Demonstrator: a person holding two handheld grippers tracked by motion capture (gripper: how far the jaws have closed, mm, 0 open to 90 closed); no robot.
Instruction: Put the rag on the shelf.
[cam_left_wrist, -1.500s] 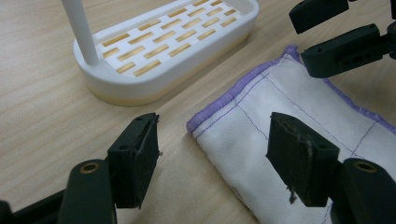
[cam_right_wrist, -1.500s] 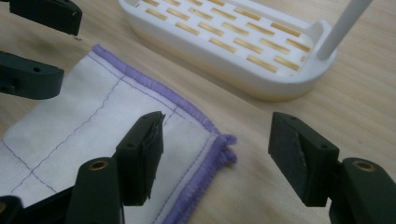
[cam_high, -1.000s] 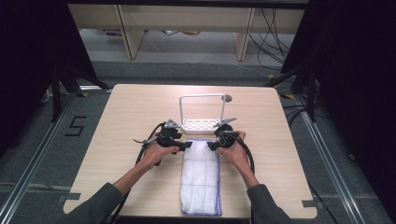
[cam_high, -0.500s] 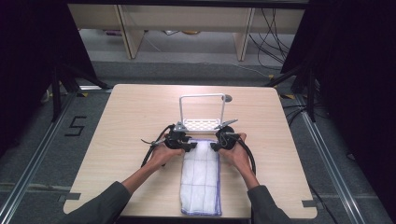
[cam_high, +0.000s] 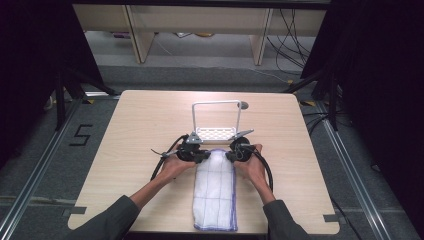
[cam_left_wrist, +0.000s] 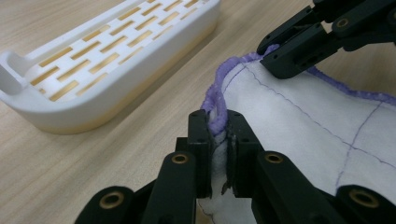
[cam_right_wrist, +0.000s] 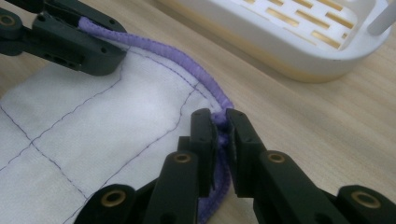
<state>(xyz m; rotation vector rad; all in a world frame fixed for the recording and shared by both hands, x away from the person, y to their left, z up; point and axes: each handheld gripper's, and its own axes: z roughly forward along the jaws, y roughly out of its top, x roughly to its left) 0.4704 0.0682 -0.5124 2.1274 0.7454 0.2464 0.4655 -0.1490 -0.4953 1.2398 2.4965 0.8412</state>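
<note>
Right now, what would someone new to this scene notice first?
Probably the white cloth with purple edging, lying lengthwise at the table's near middle. The left gripper and right gripper have just been closing and each pinch a far corner of it. Just beyond stands a white slotted rack.

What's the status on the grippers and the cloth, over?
Left gripper and right gripper just closed on the cloth's far corners. Cloth flat on table. White rack just beyond.
</note>
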